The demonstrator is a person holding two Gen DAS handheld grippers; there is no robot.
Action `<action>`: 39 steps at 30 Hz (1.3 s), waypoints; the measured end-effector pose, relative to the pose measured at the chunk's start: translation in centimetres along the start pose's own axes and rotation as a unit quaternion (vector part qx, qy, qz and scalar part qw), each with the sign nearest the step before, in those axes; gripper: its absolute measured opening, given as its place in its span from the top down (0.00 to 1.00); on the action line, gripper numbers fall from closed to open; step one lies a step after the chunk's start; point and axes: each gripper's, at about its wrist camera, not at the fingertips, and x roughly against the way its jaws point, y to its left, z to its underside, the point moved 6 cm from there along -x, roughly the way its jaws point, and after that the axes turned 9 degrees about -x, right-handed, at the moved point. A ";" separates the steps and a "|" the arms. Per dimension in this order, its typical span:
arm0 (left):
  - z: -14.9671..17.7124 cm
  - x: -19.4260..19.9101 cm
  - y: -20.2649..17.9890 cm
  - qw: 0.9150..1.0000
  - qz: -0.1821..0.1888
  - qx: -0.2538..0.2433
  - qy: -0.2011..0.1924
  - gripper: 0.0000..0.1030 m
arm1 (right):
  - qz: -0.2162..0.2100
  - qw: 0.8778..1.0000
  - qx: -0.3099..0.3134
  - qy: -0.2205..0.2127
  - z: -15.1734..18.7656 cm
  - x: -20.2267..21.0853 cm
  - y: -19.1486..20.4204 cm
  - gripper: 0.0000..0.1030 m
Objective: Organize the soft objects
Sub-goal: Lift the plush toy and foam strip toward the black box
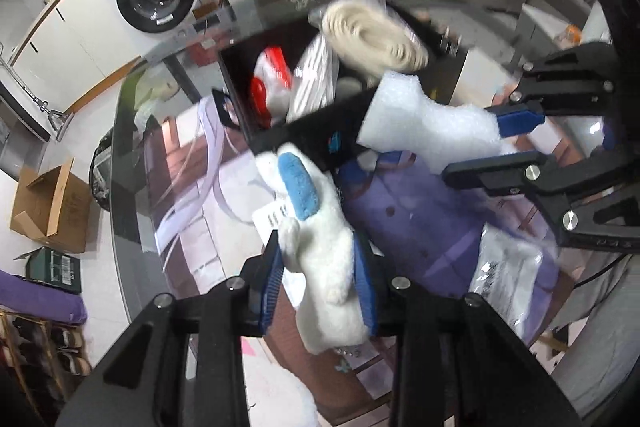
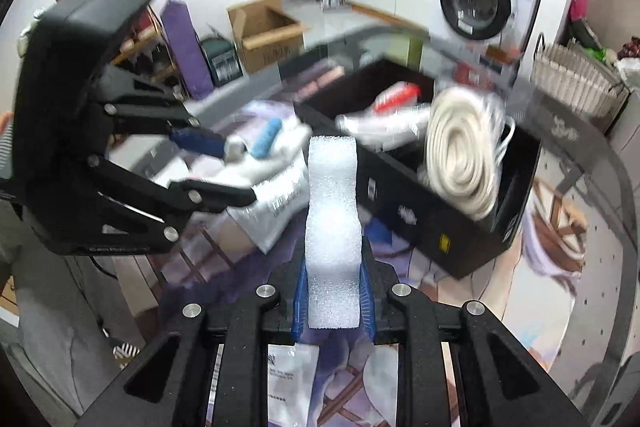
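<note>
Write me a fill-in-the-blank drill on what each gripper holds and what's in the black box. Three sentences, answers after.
1. The left gripper is shut on a white plush toy with a ____ ear.
2. The right gripper is shut on a white ____ block.
3. In the black box, the coiled cord is ____ in colour.

Missing words: blue; foam; cream

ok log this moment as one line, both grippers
left gripper: shut on white plush toy | right gripper: shut on white foam piece | black box: ahead, partly filled
</note>
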 end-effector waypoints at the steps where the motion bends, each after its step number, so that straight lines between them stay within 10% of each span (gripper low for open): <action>1: -0.2 0.4 0.1 1.000 -0.001 0.002 -0.009 0.69 | -0.003 1.000 0.002 -0.014 -0.2 0.5 0.1 0.79; 21: -2.1 9.4 2.9 0.973 -0.071 0.035 -0.216 0.69 | 0.023 0.973 -0.024 -0.230 -3.2 10.5 -0.4 0.79; 39: -8.0 5.4 6.0 0.971 -0.079 0.059 -0.216 0.69 | 0.077 0.966 -0.075 -0.234 -5.5 9.0 -4.6 0.79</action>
